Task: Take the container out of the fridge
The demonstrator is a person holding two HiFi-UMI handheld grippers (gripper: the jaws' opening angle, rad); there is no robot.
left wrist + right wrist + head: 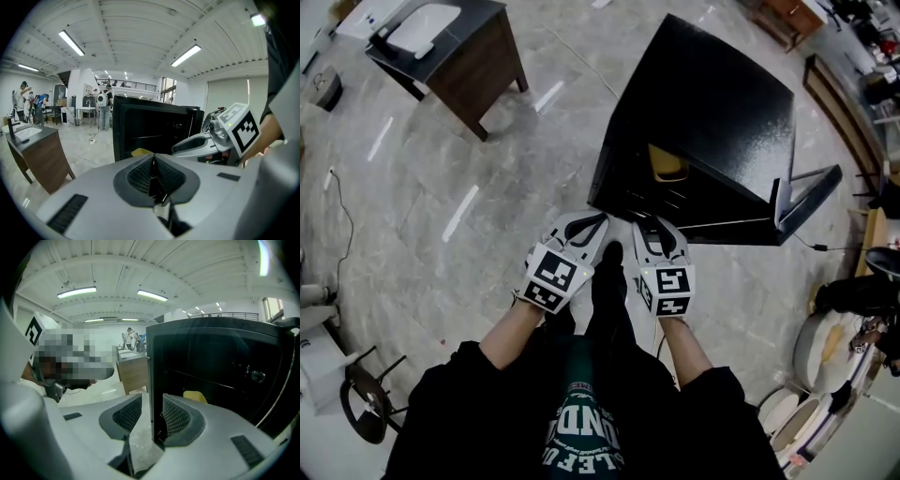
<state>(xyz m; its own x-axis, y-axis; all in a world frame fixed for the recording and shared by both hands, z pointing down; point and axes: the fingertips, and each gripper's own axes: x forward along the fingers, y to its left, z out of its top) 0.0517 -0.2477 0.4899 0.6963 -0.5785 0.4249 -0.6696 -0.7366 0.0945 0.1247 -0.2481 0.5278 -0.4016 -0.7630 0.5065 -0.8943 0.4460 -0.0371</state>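
Left gripper [153, 159]: jaws fully together, nothing held. Right gripper [151, 404]: jaws partly apart, pads pressing on nothing. The left front edge of the black fridge [225, 329] shows through its gap. The yellow container [195, 396] sits inside the open fridge, ahead of these jaws and slightly to their right.

The head view looks steeply down from above, just in front of the open black fridge [703, 122], and takes in its top, its swung-out door and the floor before it. The camera on the left tool [589, 225] sits low before the fridge and faces level into its open front. The camera on the right tool [652, 232] sits closer, beside one front edge of the fridge, facing inward. All three views share the fridge's open front and the yellow container [667, 164] inside.
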